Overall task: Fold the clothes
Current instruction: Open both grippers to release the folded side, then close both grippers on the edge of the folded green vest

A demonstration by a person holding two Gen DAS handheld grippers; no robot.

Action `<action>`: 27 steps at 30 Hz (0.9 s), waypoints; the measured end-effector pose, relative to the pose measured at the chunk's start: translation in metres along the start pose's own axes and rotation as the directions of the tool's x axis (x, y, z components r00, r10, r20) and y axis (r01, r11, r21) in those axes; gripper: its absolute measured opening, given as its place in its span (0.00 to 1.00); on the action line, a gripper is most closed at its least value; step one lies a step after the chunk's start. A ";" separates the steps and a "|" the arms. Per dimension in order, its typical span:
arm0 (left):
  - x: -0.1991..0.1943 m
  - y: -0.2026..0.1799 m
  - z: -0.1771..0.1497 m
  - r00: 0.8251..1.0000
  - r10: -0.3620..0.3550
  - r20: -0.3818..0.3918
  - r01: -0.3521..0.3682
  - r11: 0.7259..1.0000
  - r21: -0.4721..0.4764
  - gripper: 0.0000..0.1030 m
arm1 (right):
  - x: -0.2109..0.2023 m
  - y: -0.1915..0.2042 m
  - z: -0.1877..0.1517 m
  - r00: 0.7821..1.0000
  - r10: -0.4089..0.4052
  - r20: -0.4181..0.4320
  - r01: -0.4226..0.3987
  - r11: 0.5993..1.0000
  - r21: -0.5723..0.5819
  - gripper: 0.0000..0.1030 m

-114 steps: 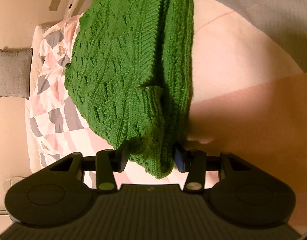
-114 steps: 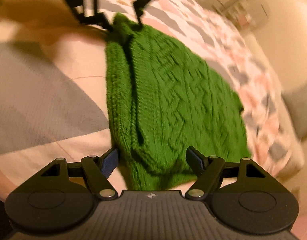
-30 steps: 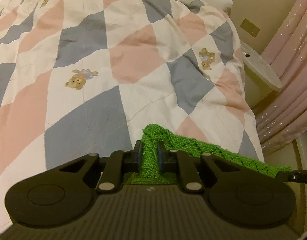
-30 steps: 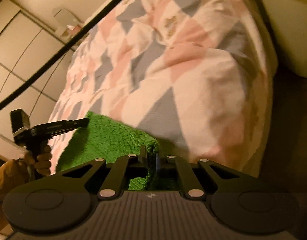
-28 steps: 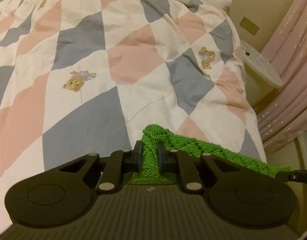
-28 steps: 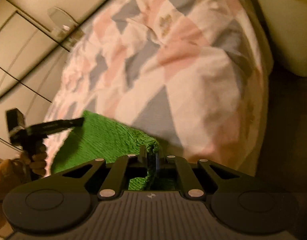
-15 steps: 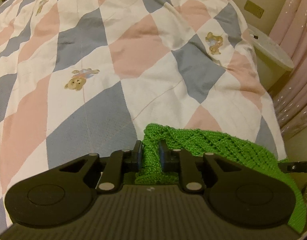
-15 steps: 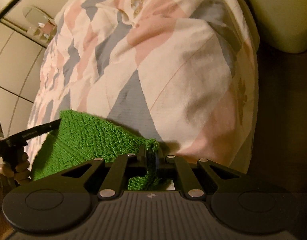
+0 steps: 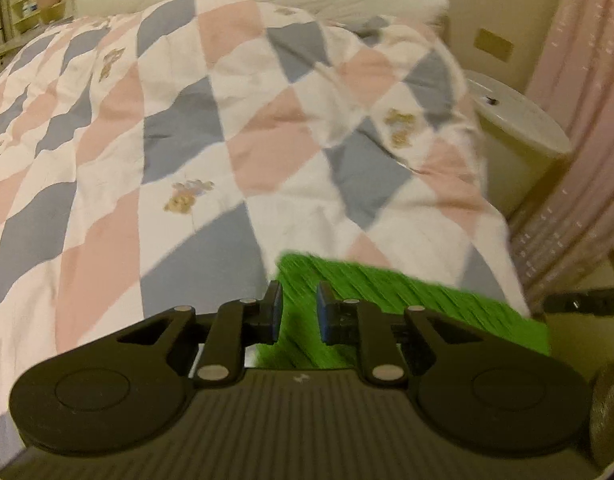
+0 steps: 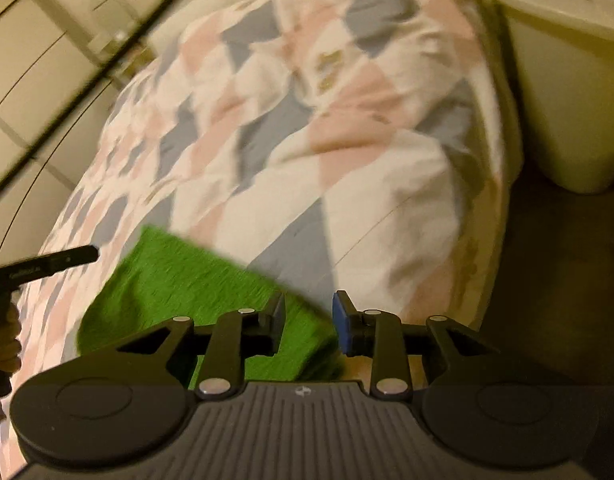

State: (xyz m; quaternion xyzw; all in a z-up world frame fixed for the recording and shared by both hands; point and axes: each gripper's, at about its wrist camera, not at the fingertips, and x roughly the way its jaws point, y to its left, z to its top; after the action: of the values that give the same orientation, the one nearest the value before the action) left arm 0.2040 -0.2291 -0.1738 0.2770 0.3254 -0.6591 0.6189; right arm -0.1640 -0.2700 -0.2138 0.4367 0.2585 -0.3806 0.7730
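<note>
A green knit sweater (image 9: 407, 300) lies folded near the foot corner of the bed, blurred by motion in both views. My left gripper (image 9: 299, 308) is just above its left end with the jaws a little apart; green cloth shows in the gap, but the pads do not press it. My right gripper (image 10: 309, 320) stands open over the other end of the sweater (image 10: 179, 280), with nothing pinched. Each gripper shows in the other's view: the right one (image 9: 587, 302) as a black bar, the left one (image 10: 47, 266) held by a hand (image 10: 3, 340).
The bed carries a quilt (image 9: 227, 120) of pink, grey and white diamonds. A round cream side table (image 9: 519, 120) stands at the bed's right, seen also as the side table (image 10: 567, 80). Pink curtain (image 9: 587, 80) behind it, dark floor (image 10: 547, 280), wardrobe doors (image 10: 27, 100).
Both grippers were shut on the sweater's ends half a second ago. The right jaws have now spread wide, the left ones slightly, and the sweater has dropped out of them onto the quilt.
</note>
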 end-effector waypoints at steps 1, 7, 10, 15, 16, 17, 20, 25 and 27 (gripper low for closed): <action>-0.005 -0.005 -0.007 1.000 0.001 -0.009 -0.001 1.000 0.007 0.14 | 0.002 0.005 -0.003 1.000 -0.001 -0.019 0.000 1.000 -0.023 0.31; -0.007 -0.020 -0.052 0.995 0.043 -0.087 -0.046 0.999 -0.029 0.14 | 0.034 0.019 -0.017 0.993 -0.061 -0.100 0.049 0.991 -0.123 0.32; 0.016 -0.020 -0.066 0.990 0.093 -0.105 -0.094 0.996 -0.006 0.14 | 0.049 0.019 -0.015 0.991 -0.080 -0.106 0.064 0.986 -0.153 0.34; 0.035 -0.021 -0.056 0.988 0.127 -0.085 -0.128 0.992 -0.003 0.14 | 0.052 0.023 -0.008 0.989 -0.095 -0.116 0.073 0.981 -0.179 0.35; 0.032 -0.024 -0.055 0.987 0.135 -0.083 -0.135 0.991 0.002 0.14 | 0.049 0.023 -0.008 0.989 -0.095 -0.113 0.074 0.981 -0.180 0.35; 0.025 -0.025 -0.055 0.988 0.136 -0.077 -0.137 0.991 -0.004 0.14 | 0.044 0.024 -0.007 0.990 -0.090 -0.105 0.071 0.982 -0.177 0.35; -0.009 -0.029 -0.058 0.994 0.102 -0.037 -0.104 0.992 -0.077 0.14 | 0.023 0.028 -0.007 0.995 -0.067 -0.068 0.056 0.986 -0.160 0.33; -0.047 -0.051 -0.083 0.999 0.036 -0.015 -0.038 0.984 -0.175 0.14 | 0.001 0.044 -0.016 0.997 -0.009 -0.081 -0.007 0.979 -0.203 0.33; -0.039 -0.057 -0.096 0.999 0.037 -0.037 -0.044 0.979 -0.201 0.15 | 0.011 0.052 -0.022 0.993 -0.020 -0.119 -0.011 0.966 -0.258 0.33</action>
State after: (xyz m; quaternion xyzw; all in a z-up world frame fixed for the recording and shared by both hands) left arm 0.1465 -0.1290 -0.1992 0.2304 0.3951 -0.6053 0.6514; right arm -0.1168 -0.2381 -0.2074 0.3541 0.3532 -0.3184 0.8053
